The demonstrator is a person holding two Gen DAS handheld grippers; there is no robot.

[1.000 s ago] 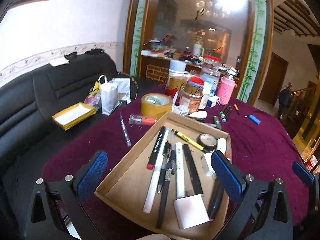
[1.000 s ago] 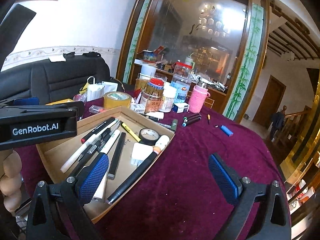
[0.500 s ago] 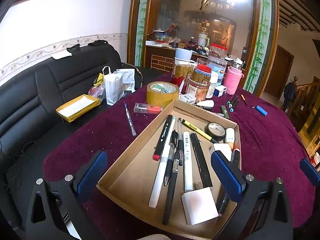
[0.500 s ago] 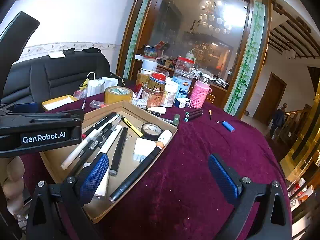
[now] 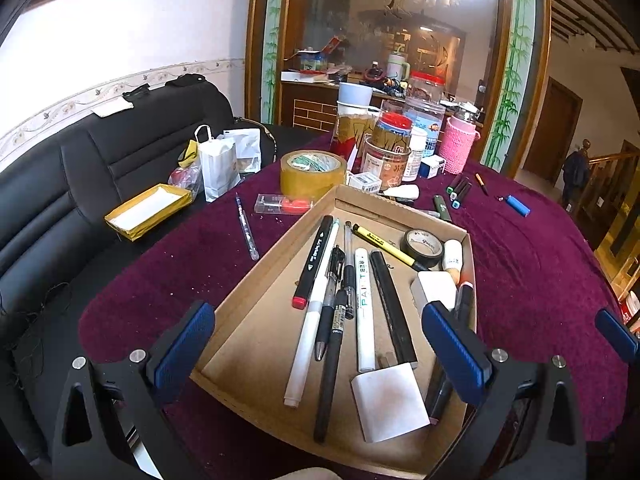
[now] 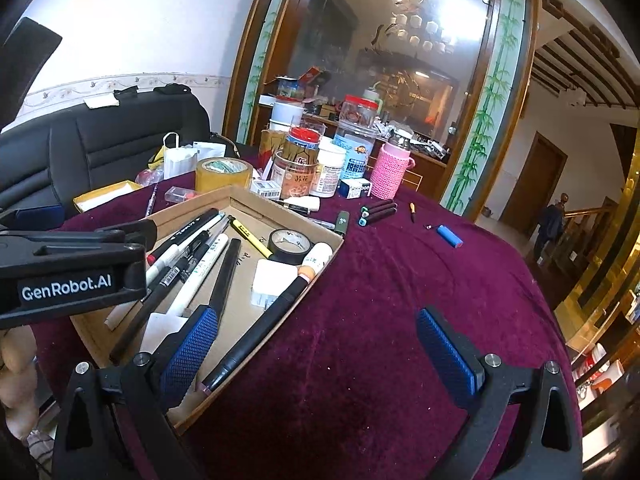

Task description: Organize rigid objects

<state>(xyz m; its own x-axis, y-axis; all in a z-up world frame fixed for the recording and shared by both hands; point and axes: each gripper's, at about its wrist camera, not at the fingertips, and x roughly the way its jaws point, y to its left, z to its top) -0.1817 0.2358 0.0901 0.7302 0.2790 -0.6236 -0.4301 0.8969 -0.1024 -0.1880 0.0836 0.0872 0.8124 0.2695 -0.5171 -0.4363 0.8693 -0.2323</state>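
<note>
Left wrist view: cardboard tray point(image 5: 256, 300) on desk point(image 5: 532, 280) holds most pens | loose markers point(image 6: 378, 211), blue lighter point(image 6: 449, 236) remain outside | left tongs point(image 5: 318, 354), right tongs point(image 6: 318, 354) wide open, empty.

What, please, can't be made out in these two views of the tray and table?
- Left wrist view: the black marker along the tray wall is partly hidden behind the left claw's finger.
- Right wrist view: the white card's near corner sits behind the right claw's finger.
- Both views: jar label print is too small to read.
- Left wrist view: the tray's near edge is cut off by the frame.
</note>
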